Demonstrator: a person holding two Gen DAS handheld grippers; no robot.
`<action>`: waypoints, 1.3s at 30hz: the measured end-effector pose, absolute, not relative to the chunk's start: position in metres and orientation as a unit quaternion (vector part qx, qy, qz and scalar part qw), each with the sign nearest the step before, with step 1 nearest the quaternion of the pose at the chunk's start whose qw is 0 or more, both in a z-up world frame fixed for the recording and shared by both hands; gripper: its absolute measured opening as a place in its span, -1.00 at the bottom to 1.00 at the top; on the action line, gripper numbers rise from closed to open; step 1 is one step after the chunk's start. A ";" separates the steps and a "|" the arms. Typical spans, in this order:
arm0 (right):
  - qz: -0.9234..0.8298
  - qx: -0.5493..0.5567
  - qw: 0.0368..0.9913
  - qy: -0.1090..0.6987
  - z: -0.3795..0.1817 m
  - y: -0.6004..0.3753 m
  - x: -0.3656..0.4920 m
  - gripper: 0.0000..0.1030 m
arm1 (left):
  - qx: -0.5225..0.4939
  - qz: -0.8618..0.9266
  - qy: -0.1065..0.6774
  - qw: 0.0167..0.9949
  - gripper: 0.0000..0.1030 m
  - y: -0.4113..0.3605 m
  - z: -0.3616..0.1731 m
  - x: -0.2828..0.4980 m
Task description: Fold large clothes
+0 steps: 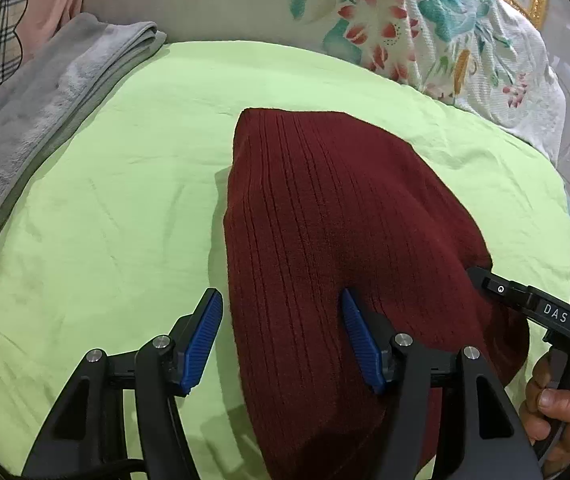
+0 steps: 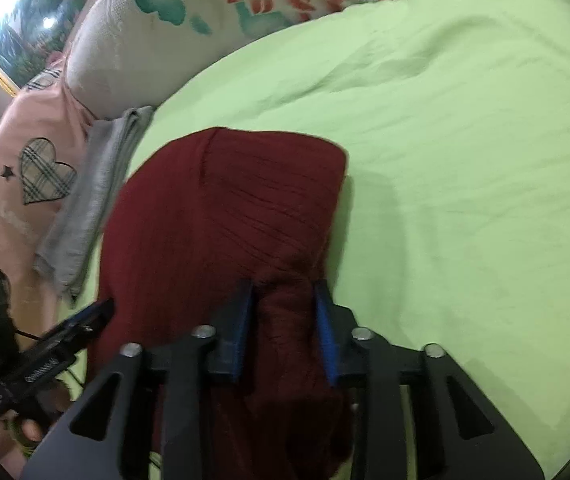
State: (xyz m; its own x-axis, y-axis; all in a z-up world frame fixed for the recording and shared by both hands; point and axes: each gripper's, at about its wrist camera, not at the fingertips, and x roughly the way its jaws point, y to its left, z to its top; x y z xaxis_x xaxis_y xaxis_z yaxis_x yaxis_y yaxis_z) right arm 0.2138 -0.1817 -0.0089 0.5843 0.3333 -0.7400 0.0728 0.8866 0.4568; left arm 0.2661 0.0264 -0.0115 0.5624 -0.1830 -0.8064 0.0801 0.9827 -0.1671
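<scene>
sweater (image 1: 325, 220): folded to narrow strip on sheet (image 1: 125, 200)
left gripper (image 1: 281, 340): open, straddling edge
right gripper (image 2: 285, 328): pinching bunched end
left: final fold

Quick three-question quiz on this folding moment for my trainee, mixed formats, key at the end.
1. True or false: the left gripper has its jaws apart, clamping nothing.
2. What lies between the right gripper pads?
A. grey towel
B. a bunched fold of the maroon ribbed sweater
C. green bedsheet
3. Fill in: the folded grey towel lies on the ____ bedsheet, beside the pink pillow.

Key: 1 true; 2 B; 3 green.
</scene>
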 end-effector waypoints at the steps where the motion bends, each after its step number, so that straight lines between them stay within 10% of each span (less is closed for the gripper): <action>1: 0.080 0.228 0.862 0.445 -0.006 -0.183 0.213 -0.57 | -0.057 -0.076 0.463 0.881 0.22 0.028 -0.011 0.267; 13: 0.074 0.235 0.862 0.444 -0.011 -0.186 0.205 -0.65 | -0.056 -0.087 0.464 0.880 0.24 0.031 -0.007 0.267; 18: 0.074 0.263 0.858 0.435 0.006 -0.200 0.216 0.04 | -0.097 -0.117 0.460 0.875 0.25 0.047 0.007 0.280; 22: 0.076 0.282 0.848 0.442 0.003 -0.208 0.249 0.09 | -0.116 -0.109 0.470 0.868 0.31 0.051 0.004 0.306; 27: 0.075 0.257 0.857 0.441 0.003 -0.198 0.267 -0.84 | -0.096 -0.086 0.476 0.870 0.29 0.042 0.003 0.315; 39: 0.031 0.226 0.880 0.416 0.027 -0.199 0.233 -0.71 | -0.043 -0.087 0.460 0.883 0.28 0.033 0.000 0.286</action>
